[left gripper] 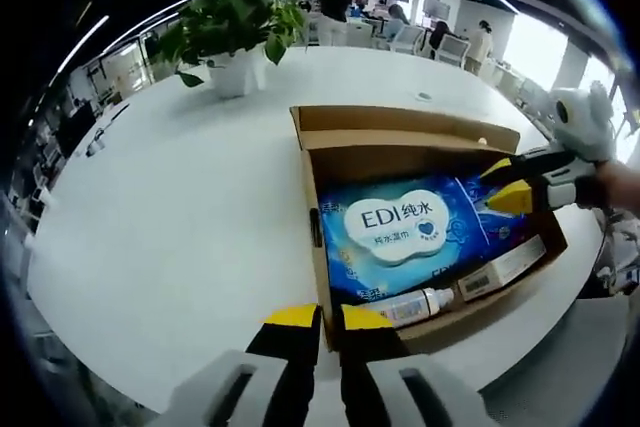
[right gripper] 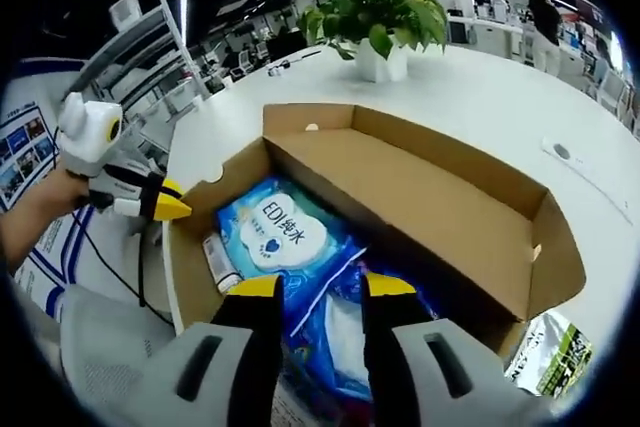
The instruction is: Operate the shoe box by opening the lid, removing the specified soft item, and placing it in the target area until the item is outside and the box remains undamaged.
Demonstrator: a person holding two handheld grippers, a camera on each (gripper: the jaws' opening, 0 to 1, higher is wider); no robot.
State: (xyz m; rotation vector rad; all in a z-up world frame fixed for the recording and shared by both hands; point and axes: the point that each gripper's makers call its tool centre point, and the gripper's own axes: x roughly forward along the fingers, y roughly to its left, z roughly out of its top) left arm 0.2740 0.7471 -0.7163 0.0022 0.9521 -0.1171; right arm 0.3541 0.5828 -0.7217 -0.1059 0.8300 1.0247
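Note:
An open brown shoe box lies on a white table, its lid flap folded back. Inside lies a blue wet-wipes pack with a white label. My left gripper is shut on the box's near corner wall. My right gripper reaches into the box from the opposite side. Its jaws stand open, astride the end of the blue pack.
A small bottle and a slim carton lie along the box's side wall. A potted plant stands further back on the table. A green-white packet lies outside the box. People and desks are far behind.

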